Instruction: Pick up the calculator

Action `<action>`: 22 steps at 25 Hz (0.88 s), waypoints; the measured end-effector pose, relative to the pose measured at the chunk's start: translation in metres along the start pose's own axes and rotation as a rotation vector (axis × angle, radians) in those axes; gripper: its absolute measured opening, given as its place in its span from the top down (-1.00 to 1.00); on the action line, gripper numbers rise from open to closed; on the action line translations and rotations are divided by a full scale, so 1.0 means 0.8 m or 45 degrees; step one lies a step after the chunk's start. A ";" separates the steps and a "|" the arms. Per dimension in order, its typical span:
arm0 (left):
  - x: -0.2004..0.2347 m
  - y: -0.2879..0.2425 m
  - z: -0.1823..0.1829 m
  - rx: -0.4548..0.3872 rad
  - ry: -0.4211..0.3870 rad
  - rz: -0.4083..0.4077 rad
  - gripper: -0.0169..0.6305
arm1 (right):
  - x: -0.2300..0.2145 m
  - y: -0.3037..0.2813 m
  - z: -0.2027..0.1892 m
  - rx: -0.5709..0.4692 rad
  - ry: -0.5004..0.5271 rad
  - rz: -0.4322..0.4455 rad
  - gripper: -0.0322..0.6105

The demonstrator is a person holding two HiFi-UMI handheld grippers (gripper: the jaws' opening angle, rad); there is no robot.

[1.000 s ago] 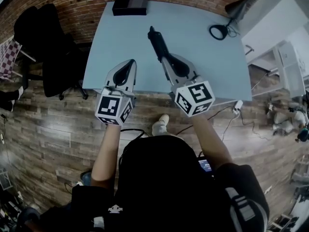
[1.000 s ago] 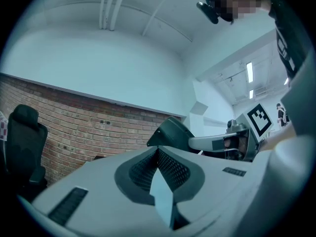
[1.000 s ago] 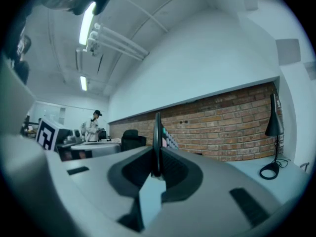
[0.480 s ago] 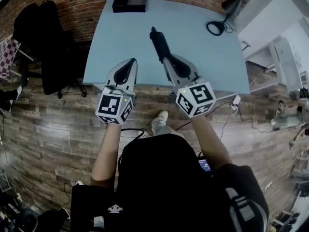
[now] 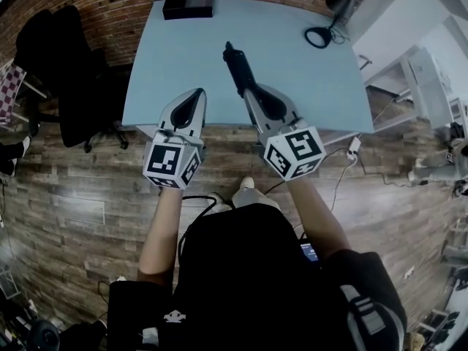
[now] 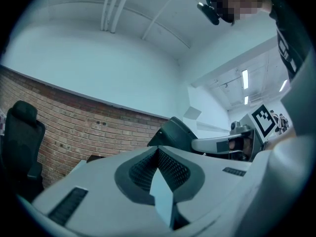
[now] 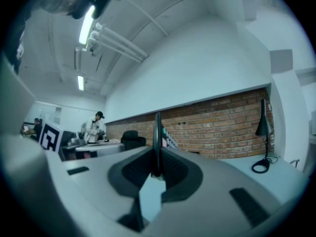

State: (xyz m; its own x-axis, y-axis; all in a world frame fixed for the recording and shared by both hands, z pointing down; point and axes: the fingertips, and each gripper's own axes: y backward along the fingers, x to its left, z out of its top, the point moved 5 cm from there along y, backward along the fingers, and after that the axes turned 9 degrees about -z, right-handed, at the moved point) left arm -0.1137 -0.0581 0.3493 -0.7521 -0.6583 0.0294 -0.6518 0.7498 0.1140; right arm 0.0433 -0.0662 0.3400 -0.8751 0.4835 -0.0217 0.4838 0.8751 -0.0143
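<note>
The right gripper (image 5: 248, 88) is clamped on the calculator (image 5: 235, 63). It grips the near end of the slab, so the rest sticks out past the jaws over the middle of the pale blue table (image 5: 314, 79). In the right gripper view the calculator (image 7: 157, 132) stands edge-on between the pads as a thin dark blade. A strip of coloured keys shows on its right face, so the jaws press on the two broad faces. That is probably the reason for the sideways turn, since a flat, thin thing offers more surface there than along its edges. No part of it appears to rest on the tabletop, so I judge it lifted clear and the pick as good as done. Held at one end only, it could pivot in the pads if swung quickly.

The left gripper (image 5: 195, 98) hangs over the near edge of the table, just beside the right one. Its jaws are together with nothing between them, as the left gripper view (image 6: 159, 154) confirms. It seems parked there to keep out of the way, because one gripper is enough for this job.

A black box (image 5: 189, 3) sits at the far edge by the brick wall, and a desk lamp (image 5: 320, 35) stands at the far right corner, both well apart from the calculator
</note>
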 end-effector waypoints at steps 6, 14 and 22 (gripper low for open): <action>-0.013 -0.003 -0.003 0.011 0.006 -0.015 0.93 | -0.006 0.010 0.000 0.006 -0.005 -0.007 0.75; -0.029 -0.009 0.000 0.012 -0.008 -0.007 0.94 | -0.020 0.029 0.004 -0.016 -0.014 -0.006 0.75; -0.071 -0.013 0.005 0.017 -0.013 0.003 0.93 | -0.034 0.065 0.010 -0.023 -0.027 0.016 0.75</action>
State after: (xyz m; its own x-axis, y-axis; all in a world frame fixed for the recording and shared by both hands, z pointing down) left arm -0.0649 -0.0281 0.3429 -0.7547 -0.6557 0.0198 -0.6510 0.7524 0.1007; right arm 0.0922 -0.0341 0.3318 -0.8685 0.4939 -0.0427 0.4942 0.8693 0.0040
